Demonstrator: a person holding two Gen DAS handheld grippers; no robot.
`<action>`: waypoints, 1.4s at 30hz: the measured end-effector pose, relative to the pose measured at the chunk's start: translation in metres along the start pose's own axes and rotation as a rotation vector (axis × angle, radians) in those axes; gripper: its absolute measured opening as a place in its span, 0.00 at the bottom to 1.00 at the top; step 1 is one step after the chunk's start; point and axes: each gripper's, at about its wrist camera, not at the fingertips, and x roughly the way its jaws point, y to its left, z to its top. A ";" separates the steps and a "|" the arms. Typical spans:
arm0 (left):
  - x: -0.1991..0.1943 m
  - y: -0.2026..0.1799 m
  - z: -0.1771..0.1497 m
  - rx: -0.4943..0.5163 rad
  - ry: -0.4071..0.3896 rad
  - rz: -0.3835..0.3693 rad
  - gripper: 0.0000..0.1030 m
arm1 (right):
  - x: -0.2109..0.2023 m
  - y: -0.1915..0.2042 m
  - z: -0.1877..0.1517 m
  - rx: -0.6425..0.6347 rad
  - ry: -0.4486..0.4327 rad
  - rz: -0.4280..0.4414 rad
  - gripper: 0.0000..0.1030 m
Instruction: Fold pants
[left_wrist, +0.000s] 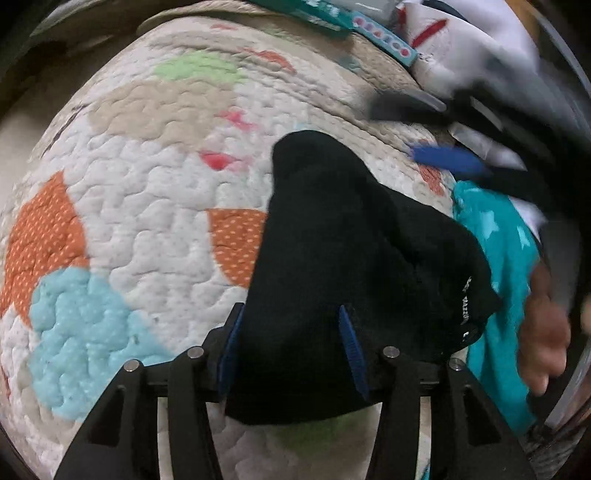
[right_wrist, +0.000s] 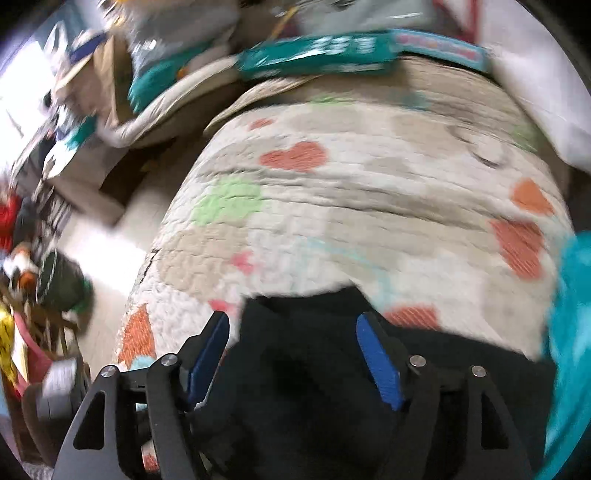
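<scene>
The black knit pants (left_wrist: 354, 240) lie bunched on a quilted patchwork bedspread (left_wrist: 147, 206) of white, beige, orange, pale blue and green patches. In the left wrist view their long axis runs from the camera's near edge up and slightly left: a narrow rounded end points away toward the middle of the quilt, and the garment widens toward the lower right, where a hem with small white lettering curls over. That wide part sits just beside, perhaps touching, a teal fabric with pale stars (left_wrist: 502, 266).

The left gripper (left_wrist: 291, 350) has its blue-padded fingers (left_wrist: 351, 343) spread fairly wide with the black cloth filling the space between them; whether the pads press it or merely straddle it cannot be told. In the blurred right wrist view the right gripper (right_wrist: 295, 354) also stands wide apart over the pants (right_wrist: 295, 387), which spread dark across the lower frame to the right; no grip on the cloth is visible.

At the right edge of the left view are a blurred hand (left_wrist: 543, 325) and a dark tool with a blue tip above it. A teal printed box (right_wrist: 317, 55) lies at the quilt's far edge, and assorted clutter (right_wrist: 48, 258) sits on the floor to the left.
</scene>
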 end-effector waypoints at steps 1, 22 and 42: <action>0.001 -0.002 -0.001 0.019 0.000 0.011 0.47 | 0.017 0.004 0.003 -0.020 0.042 -0.013 0.74; -0.068 0.104 0.018 -0.206 -0.079 0.142 0.16 | 0.080 0.138 0.052 -0.156 0.128 -0.021 0.20; -0.094 0.123 0.021 -0.246 -0.230 0.068 0.46 | 0.000 0.055 -0.061 0.024 -0.025 0.045 0.49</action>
